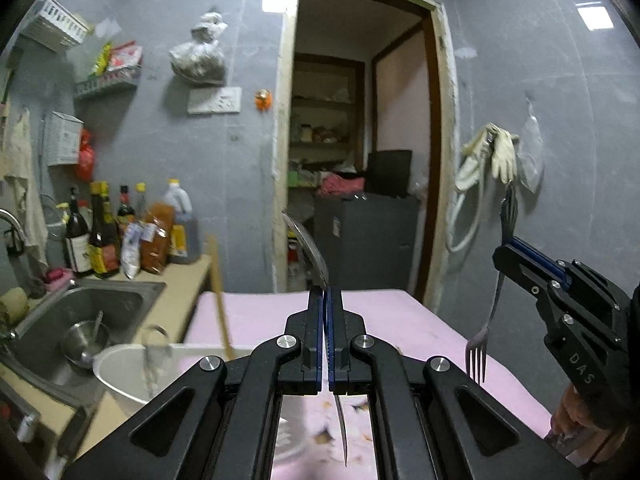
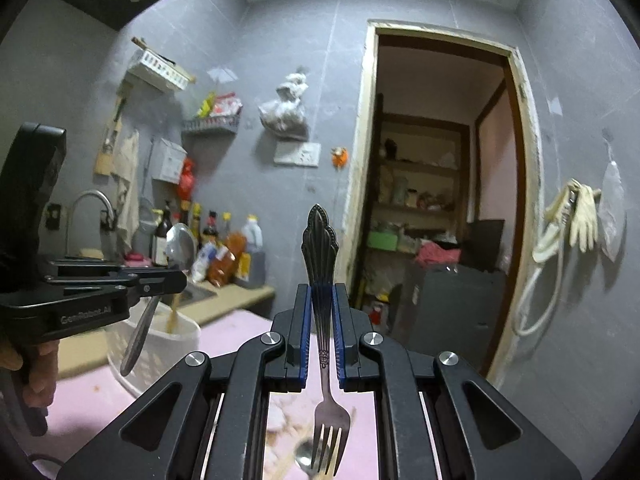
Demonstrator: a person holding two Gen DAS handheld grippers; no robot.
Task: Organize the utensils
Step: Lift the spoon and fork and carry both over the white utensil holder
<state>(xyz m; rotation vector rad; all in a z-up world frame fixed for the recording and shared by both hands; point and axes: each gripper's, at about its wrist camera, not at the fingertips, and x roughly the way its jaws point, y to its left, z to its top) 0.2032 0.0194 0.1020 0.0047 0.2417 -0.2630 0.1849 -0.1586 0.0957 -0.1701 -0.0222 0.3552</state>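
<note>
Slippage is the main risk: the right gripper [image 2: 320, 312] has its fingers closed on a fork [image 2: 325, 360], tines hanging down, and the left gripper [image 1: 325, 320] pinches a spoon [image 2: 176, 248], both above the pink worktop [image 1: 380, 312]. Either could swing loose. The white basket [image 2: 160, 344] already holds chopsticks [image 1: 220, 300]; the sink [image 1: 100, 304] lies beyond.

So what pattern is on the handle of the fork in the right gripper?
A raised fan of ribs on the handle end of the silver fork, clearest in the right wrist view, held in the right gripper.
</note>
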